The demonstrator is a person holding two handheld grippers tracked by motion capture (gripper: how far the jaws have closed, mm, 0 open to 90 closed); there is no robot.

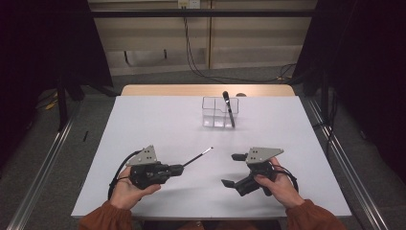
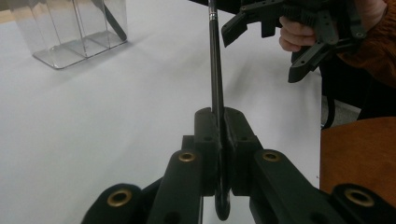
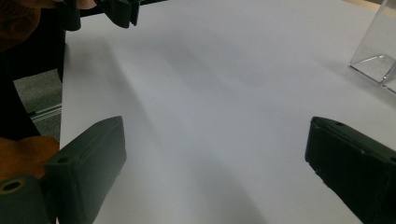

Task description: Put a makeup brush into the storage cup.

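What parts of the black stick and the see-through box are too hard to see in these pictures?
- Thin stick in the left tongs: in the left gripper view its far tip is cut off by the top edge; in the high view the tip is too small to make out.
- Clear box: cut off by picture edges in both gripper views.
- Dark stick in the box: too small in the high view to tell what it is.

No text, label, brand, number or sign can be read anywhere in these pictures.
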